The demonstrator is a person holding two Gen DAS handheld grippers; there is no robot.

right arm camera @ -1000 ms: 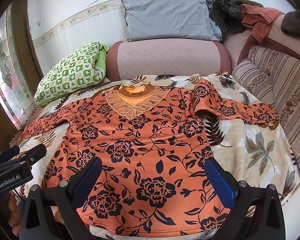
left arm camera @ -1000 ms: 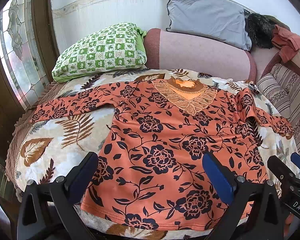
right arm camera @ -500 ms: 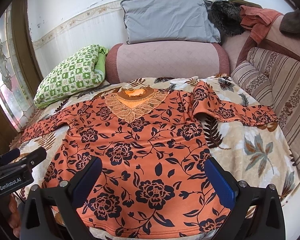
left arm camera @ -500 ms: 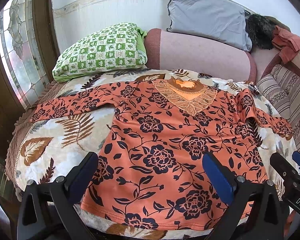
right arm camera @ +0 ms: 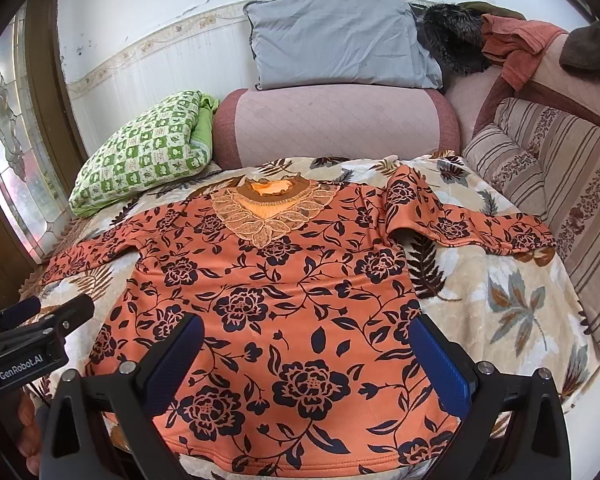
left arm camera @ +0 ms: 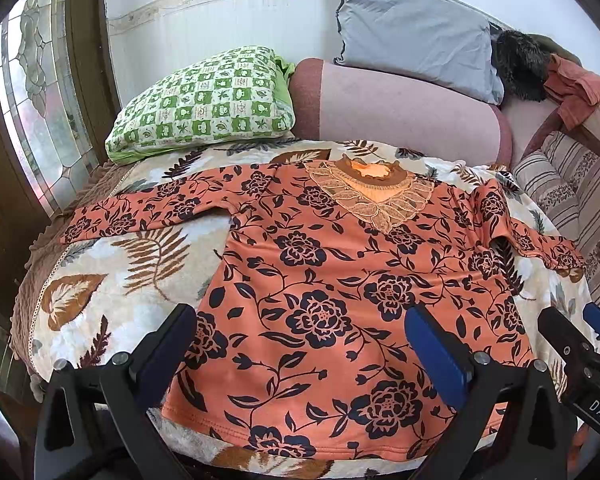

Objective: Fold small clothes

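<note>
My left tongs (left arm camera: 300, 344) and right tongs (right arm camera: 308, 356) are both wide open and hold nothing. They hang just over the bottom hem of the orange flowered top (left arm camera: 340, 280). The top lies flat on the leaf blanket (left arm camera: 112, 280), and its long way runs straight from me to the lace collar (right arm camera: 268, 216) far off. Each sleeve is nearer one tong. Almost nothing has moved since half a second ago.

Left tongs (right arm camera: 40, 316) read "GenRobot.AI"; right tongs (left arm camera: 580, 332) "DAS" (cut off).
</note>
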